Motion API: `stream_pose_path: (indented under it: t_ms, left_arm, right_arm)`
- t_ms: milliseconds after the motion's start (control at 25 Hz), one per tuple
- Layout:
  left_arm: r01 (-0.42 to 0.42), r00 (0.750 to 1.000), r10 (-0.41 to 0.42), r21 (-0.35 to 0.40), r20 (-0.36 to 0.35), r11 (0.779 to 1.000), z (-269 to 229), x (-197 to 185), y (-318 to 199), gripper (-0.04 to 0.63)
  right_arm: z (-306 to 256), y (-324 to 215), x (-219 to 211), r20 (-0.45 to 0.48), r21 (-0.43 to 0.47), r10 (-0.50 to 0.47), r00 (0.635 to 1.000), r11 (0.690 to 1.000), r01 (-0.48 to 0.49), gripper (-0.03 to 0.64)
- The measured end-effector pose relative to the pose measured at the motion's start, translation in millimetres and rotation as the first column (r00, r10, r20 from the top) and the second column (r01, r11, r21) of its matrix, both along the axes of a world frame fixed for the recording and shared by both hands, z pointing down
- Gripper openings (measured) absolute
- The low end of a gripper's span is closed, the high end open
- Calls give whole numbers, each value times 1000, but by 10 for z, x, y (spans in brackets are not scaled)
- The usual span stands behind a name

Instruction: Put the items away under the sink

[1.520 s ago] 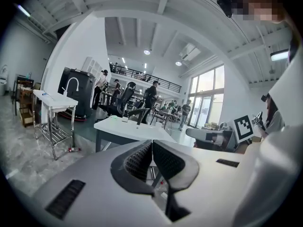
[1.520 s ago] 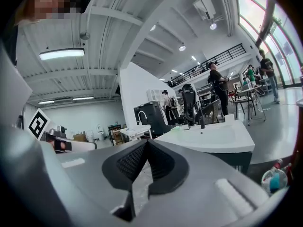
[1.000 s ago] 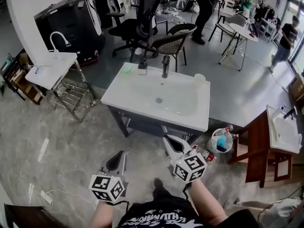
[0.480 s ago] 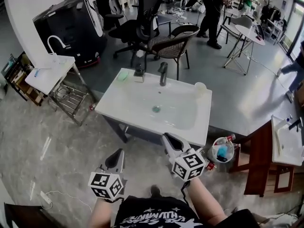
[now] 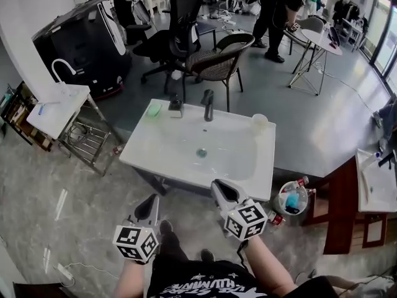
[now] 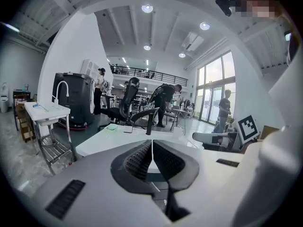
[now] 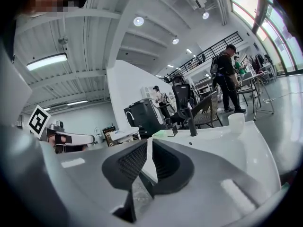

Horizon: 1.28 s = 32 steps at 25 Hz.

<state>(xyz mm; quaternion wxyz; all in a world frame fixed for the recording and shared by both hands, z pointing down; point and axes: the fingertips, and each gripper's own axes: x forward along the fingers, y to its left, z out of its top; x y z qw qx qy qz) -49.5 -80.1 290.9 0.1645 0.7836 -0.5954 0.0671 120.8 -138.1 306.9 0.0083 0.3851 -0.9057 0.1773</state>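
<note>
A white sink unit (image 5: 180, 151) stands just ahead of me, with a black faucet (image 5: 208, 105), a white cup (image 5: 259, 121) and a green soap (image 5: 153, 109) on its top. At its right foot a clear bucket (image 5: 290, 198) holds bottles and a blue item, and a red-capped bottle (image 5: 275, 218) lies beside it. My left gripper (image 5: 151, 202) is shut and empty, low in front of the sink's near edge. My right gripper (image 5: 219, 186) is shut and empty too, its tips at that edge. The sink (image 6: 109, 138) and faucet (image 6: 149, 123) show beyond the left gripper (image 6: 152, 144). The cup (image 7: 236, 122) shows past the right gripper (image 7: 149, 143).
A small white basin on a metal rack (image 5: 56, 107) stands at left, with a black machine (image 5: 80, 39) behind it. Chairs (image 5: 214, 58) crowd the far side of the sink. A wooden cabinet (image 5: 340, 210) with another basin is at right. A person (image 5: 276, 11) stands at the back.
I have stepped closer to the sink, so it fills more of the view. Both grippers stay shut in much the same place. A person at the far right has left the view.
</note>
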Motion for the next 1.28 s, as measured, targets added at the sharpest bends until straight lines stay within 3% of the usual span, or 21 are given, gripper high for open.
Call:
stream_pose_path:
  t_ms: [560,720,1280]
  left_arm:
    - [-189,982,190,41,-19,981,-25,-670,-1372,15]
    - [-238,971,238,25,-17,971,-36,-877,-1691,15]
    - [-284,958,284,-1,-38,959,159,-1630,-2423,15]
  right_arm:
    - [-36,-1090,-630,-20,-7,178,984,984,-178,5]
    - [-43,-1291,-903,-72,-14,187,980,982,-188,5]
    - [99,-2113,-1535,-128,-9,264,956,963,-268,5]
